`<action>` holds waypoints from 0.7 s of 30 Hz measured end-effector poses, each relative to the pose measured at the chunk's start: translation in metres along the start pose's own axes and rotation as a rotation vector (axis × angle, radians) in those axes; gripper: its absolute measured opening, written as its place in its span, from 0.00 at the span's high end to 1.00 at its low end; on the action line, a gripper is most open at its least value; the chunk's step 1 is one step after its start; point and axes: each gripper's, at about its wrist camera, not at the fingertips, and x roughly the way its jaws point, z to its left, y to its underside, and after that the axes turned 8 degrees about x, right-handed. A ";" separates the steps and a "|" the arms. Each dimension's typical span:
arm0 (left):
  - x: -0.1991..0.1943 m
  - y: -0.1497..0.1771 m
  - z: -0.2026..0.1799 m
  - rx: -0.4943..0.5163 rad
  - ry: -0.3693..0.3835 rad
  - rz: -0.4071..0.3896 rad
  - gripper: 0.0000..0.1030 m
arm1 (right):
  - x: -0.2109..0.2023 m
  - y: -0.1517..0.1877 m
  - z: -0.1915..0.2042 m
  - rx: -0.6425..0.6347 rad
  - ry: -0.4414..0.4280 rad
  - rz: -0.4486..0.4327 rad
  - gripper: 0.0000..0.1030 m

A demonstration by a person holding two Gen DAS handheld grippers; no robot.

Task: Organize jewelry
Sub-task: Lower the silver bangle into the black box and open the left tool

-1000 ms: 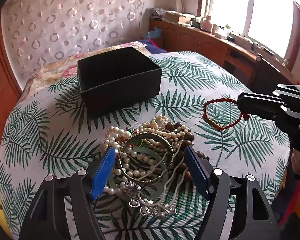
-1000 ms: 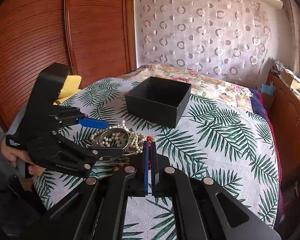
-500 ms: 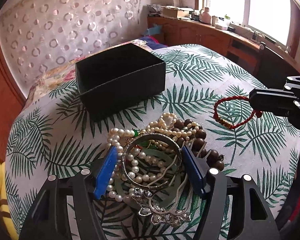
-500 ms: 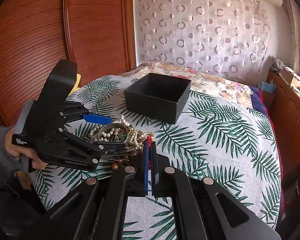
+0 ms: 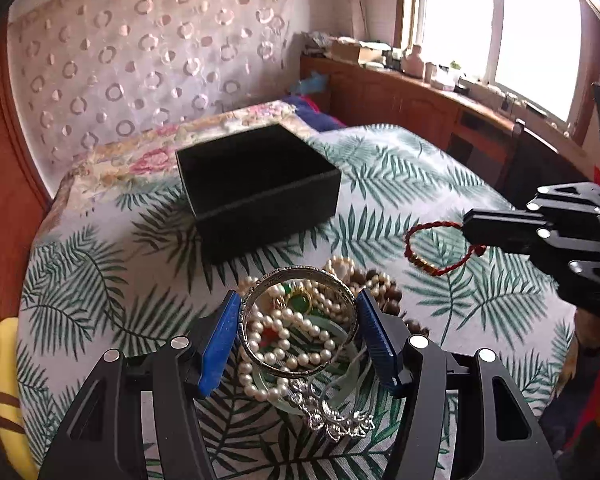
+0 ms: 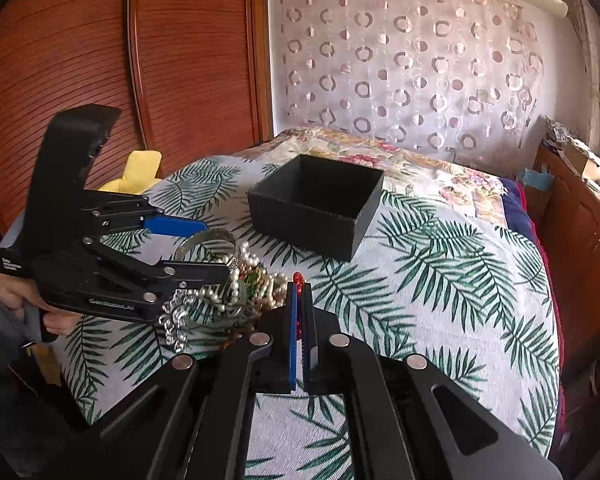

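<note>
Both tongs loaded, open box waiting at the far side of the bed.

Left tongs (image 5: pixel 296 334) closing across the engraved silver metal bangle (image 5: pixel 300 320), pads at its rim, over the near tangle of pearl strands (image 5: pixel 288 344). Right tongs (image 6: pixel 299 308) clamped together on the red braided cord bracelet (image 5: pixel 440 248), dangling clear of the pile, likely so nothing snags before the square black open box (image 5: pixel 256 184).

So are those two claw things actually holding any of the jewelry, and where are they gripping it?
Left gripper is closing on the silver bangle, pads on its opposite outer sides. Right gripper pinches the red cord bracelet by one end of its loop.
</note>
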 end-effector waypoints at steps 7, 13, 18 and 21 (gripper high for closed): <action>-0.004 -0.020 0.014 -0.028 -0.011 -0.045 0.45 | 0.003 -0.031 0.002 -0.022 0.002 -0.037 0.98; 0.004 -0.037 0.030 -0.058 -0.016 -0.062 0.45 | 0.007 -0.062 0.002 -0.039 0.016 -0.066 0.98; 0.013 -0.051 0.040 -0.065 -0.029 -0.078 0.45 | 0.011 -0.086 0.001 -0.050 0.019 -0.089 0.98; 0.021 -0.061 0.047 -0.069 -0.038 -0.081 0.45 | 0.019 -0.098 -0.001 -0.043 0.020 -0.097 0.98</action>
